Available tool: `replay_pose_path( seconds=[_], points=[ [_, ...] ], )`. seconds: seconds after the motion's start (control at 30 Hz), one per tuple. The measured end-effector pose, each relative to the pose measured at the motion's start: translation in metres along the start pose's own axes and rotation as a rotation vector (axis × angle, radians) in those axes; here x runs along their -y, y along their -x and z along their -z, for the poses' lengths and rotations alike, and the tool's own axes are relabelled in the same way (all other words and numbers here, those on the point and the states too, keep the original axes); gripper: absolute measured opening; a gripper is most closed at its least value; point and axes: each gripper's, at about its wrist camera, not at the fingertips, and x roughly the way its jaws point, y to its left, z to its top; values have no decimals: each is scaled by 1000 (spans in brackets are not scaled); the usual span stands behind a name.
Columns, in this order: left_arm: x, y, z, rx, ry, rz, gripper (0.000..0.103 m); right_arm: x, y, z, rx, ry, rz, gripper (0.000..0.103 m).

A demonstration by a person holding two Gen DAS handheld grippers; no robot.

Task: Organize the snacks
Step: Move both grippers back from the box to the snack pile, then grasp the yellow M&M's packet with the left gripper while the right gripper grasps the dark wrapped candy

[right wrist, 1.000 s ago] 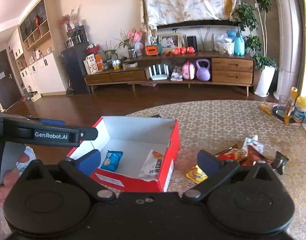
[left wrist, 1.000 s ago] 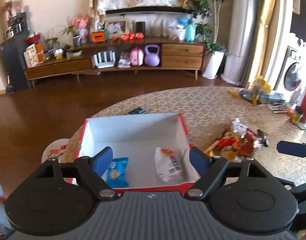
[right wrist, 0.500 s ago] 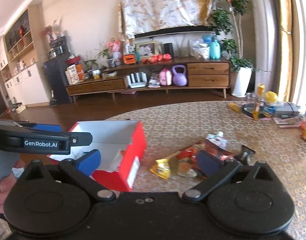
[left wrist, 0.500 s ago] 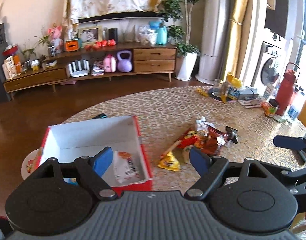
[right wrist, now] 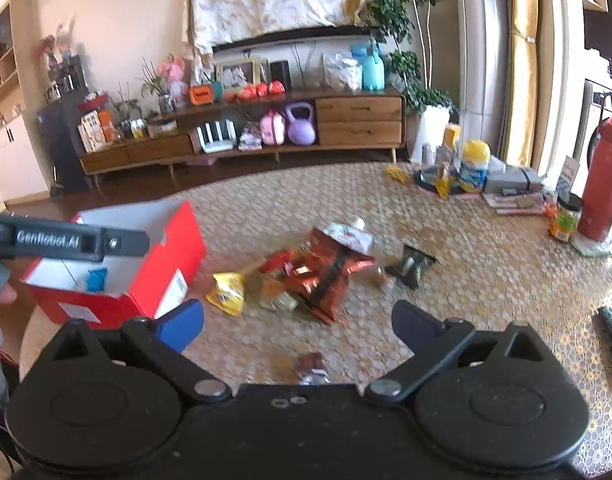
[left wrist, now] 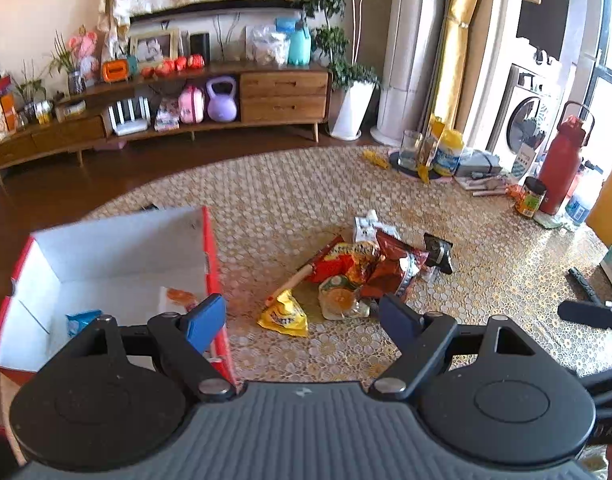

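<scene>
**Two empty grippers above loose snacks**

The left gripper [left wrist: 301,316] and right gripper [right wrist: 297,322] both have jaws spread, holding nothing. A snack pile [left wrist: 362,268] lies on the table [left wrist: 486,280] beside the red box [left wrist: 211,248]. The packets look light, crinkly, slippery; pinch a flat edge. Only the right view shows a small wrapper [right wrist: 312,366] near its jaws.

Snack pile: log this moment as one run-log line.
left gripper: open, empty | right gripper: open, empty | snack pile: on table, beside red box | box: two packets inside
</scene>
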Motion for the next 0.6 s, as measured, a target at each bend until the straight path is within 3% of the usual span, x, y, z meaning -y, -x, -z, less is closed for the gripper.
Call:
replay_pose_path(
  seconds=[0.1, 0.3, 0.6],
  points=[
    [-1, -22, -2, -36, 40, -14, 84, 6, -10, 12, -24, -4, -1, 92],
    [10, -55, -3, -31, 21, -74, 84, 15, -35, 27, -69, -13, -10, 79],
    [29, -99, 20, -32, -9, -156, 84, 20, -65, 42, -135, -2, -24, 69]
  ],
)
